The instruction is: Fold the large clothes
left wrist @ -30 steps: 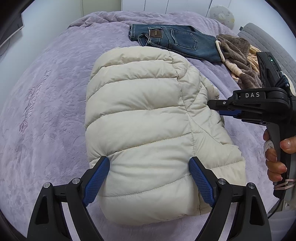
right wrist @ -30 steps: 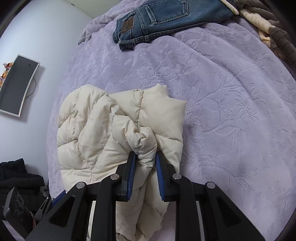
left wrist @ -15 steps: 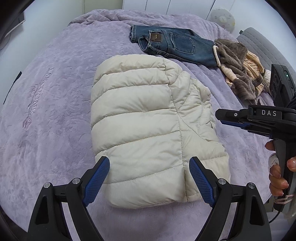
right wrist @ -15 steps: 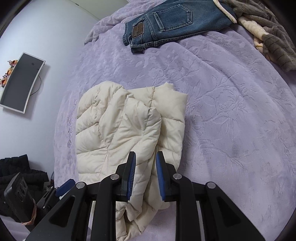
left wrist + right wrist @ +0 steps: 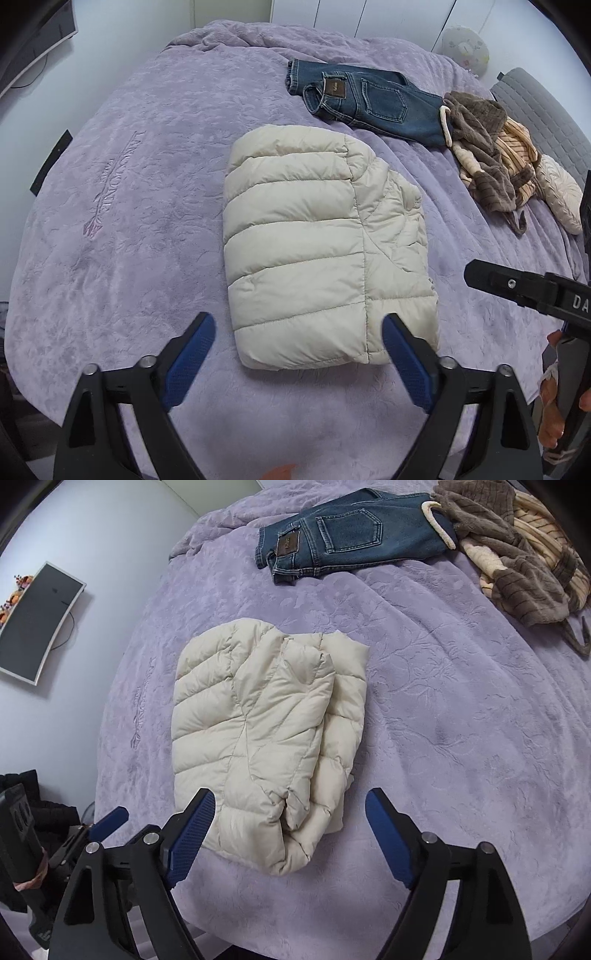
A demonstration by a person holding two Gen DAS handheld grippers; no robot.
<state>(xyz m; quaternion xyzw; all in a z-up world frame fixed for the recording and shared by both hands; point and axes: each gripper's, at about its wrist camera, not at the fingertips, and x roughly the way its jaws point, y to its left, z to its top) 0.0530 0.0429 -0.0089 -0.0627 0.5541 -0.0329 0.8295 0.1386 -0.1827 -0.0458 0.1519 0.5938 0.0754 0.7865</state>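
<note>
Left wrist view shows the jacket (image 5: 317, 251) lying folded in a neat puffy block in the middle of the bed (image 5: 140, 177). You have let it go, and both tools are above it.

Your left gripper (image 5: 299, 354) has its jaws as wide as they go, and they have just been opening a bit more. Nothing is between them; the near edge of the jacket only shows through the gap, lower down on the bed. Your right gripper (image 5: 286, 838) has just been opening too, from nearly closed to wide. It holds nothing now. The jacket's near corner sits below the gap, and the pads do not press on it.

To do this step well, I think you should lift straight up so no pad catches the slippery cloth and pulls the fold open. Look at the right side of the jacket in the right wrist view: the layers there are loose and bumpy. A puffy jacket likes to spring back, so you may want to pat that side flat.

Both grippers point steeply down at the bed. Your right hand (image 5: 554, 406) shows at the edge of the left view, wrapped round its handle.

The jeans (image 5: 369, 98) and a brown heap (image 5: 487, 155) wait at the far side, well apart from the jacket.
</note>
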